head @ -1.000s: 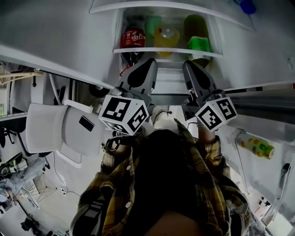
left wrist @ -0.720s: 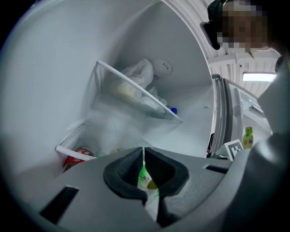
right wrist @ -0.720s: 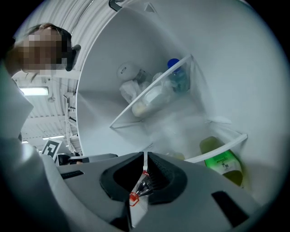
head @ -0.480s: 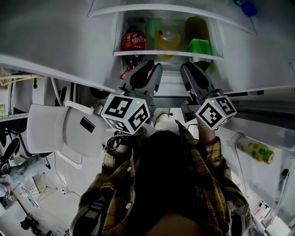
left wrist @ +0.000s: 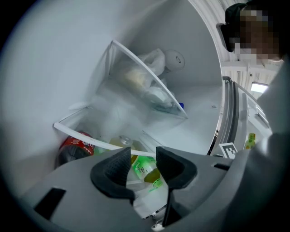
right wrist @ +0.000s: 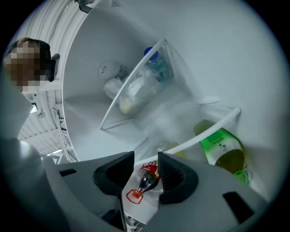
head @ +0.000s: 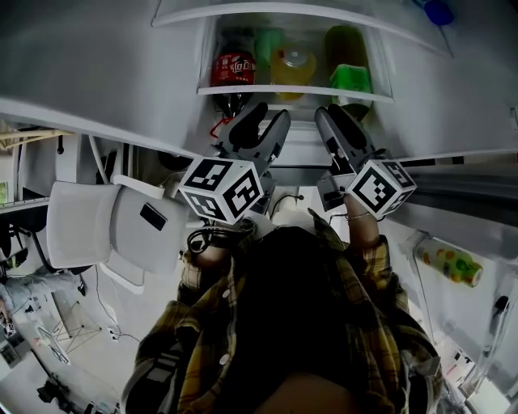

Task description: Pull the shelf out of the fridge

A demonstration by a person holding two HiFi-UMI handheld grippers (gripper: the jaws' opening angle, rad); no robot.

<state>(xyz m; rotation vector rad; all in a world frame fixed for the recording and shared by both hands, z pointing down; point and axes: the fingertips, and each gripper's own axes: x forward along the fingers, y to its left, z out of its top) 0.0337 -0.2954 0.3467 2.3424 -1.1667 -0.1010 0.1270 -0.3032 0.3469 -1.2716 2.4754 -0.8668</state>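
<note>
Shelf (head: pixel 293 90) sits fully inside the fridge, white front rim running L-R just beyond both sets of jaws. It is 1 of 2 shelves in view. The upper shelf (head: pixel 283 10) is higher up and carries pale bagged items plus 1 blue-capped bottle (head: pixel 435 11).

On the lower shelf, 3 bottles can be counted from the head view:
- 1 cola bottle (head: pixel 233 69) w/ red label, at the left end.
- 1 yellow bottle (head: pixel 293 69), mid.
- 1 green-label bottle (head: pixel 350 78), at the right end.

A paler green item sits behind, between cola and yellow; can't tell what it is.

2 grippers are up in front of the rim, side by side and near each other.
- Left gripper (head: pixel 263 120): jaws opening, now wide, pads on nothing. In its own view the rim and the green-label bottle show through the gap, beyond the pads.
- Right gripper (head: pixel 341 121): jaws also opening, now wide, nothing clamped. In its own view the cola bottle shows through the gap but isn't touched.

Each gripper carries 1 marker cube.

Below them is the person's plaid shirt (head: pixel 243 340). At the right, 1 more bottle (head: pixel 445 261) w/ yellow-green print sits in the door. At the left, well apart from the fridge, stands 1 white chair (head: pixel 81 222).
</note>
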